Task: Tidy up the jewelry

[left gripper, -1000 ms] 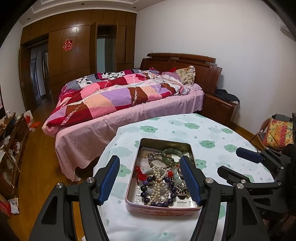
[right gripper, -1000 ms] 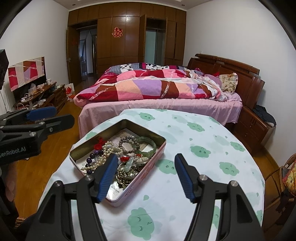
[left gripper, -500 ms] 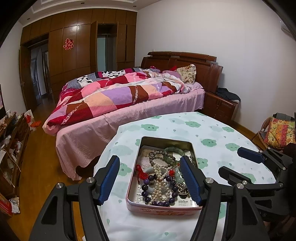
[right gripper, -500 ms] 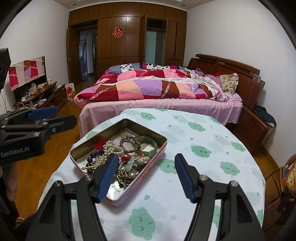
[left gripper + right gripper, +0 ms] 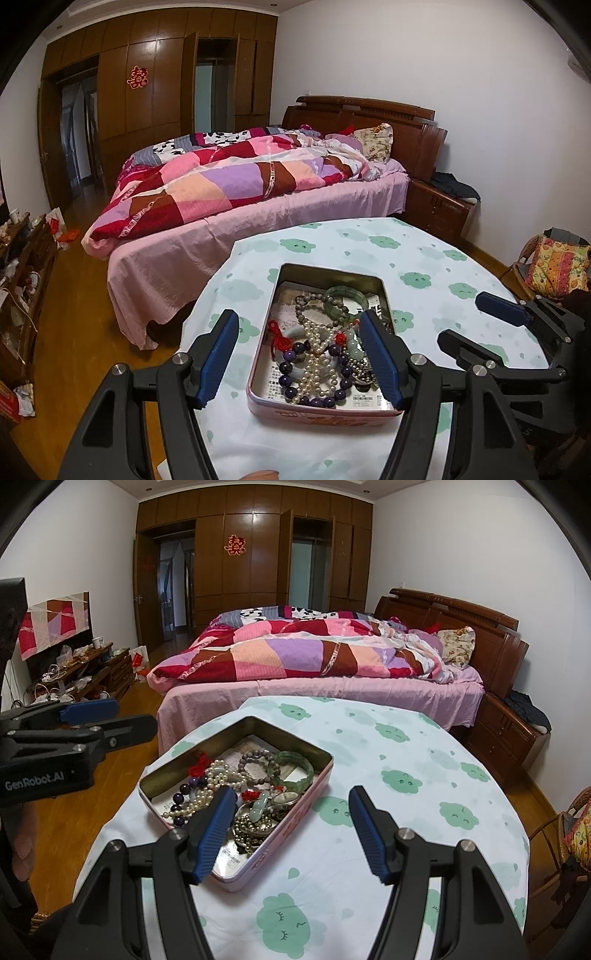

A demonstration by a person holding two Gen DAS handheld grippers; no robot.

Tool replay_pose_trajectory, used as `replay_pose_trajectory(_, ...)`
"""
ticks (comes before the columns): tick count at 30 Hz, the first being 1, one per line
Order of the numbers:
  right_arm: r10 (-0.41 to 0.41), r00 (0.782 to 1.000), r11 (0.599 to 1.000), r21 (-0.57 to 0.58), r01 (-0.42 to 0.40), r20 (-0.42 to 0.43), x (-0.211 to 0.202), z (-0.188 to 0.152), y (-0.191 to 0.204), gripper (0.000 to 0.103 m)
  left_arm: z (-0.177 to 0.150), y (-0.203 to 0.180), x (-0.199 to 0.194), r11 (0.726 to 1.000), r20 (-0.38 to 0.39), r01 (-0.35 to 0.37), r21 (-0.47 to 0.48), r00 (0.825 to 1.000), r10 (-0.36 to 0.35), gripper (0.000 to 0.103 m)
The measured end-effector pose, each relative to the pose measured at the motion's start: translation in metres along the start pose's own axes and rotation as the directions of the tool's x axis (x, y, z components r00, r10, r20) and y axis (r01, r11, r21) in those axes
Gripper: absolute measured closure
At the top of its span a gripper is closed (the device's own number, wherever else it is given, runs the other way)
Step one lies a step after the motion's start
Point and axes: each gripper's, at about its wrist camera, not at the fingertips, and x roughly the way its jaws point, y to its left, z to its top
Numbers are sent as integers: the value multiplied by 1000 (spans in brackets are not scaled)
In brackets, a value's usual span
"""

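Observation:
A pink rectangular tin (image 5: 317, 411) (image 5: 295, 819) sits on the round table and holds tangled jewelry: a pearl necklace (image 5: 317, 354) (image 5: 207, 801), a dark purple bead bracelet (image 5: 295, 391), a green jade bangle (image 5: 345, 299) (image 5: 295, 770), a brown bead bracelet (image 5: 258, 762) and red knots. My left gripper (image 5: 301, 354) hovers open in front of the tin, nothing between its blue fingers. My right gripper (image 5: 291, 830) is open too, above the tin's near right corner and empty.
The table wears a white cloth with green clouds (image 5: 406, 782). Behind it stands a bed with a patchwork quilt (image 5: 240, 177). A nightstand (image 5: 506, 734) is at the right, a cluttered low cabinet (image 5: 81, 675) at the left, a chair with a cushion (image 5: 557, 266) far right.

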Motion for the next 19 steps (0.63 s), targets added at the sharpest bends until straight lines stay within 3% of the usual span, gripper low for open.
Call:
replay_pose_trajectory(2,1,1000,1000,1,-1,-1,0,0,-1,36,0,0,1,1000,-5,-7,-5,1000,7,29)
replay_pose_trajectory(10,1,1000,1000,-3,-1,-4,0,-2,1,36,-2,1,3,999,-6,-40,-1,999,40,28)
replay_pose_trajectory(19,-1,1000,1000,-1,1,-4,1,-3,1,35,-3,0,3,1000,1,-28,6,1000,28,27)
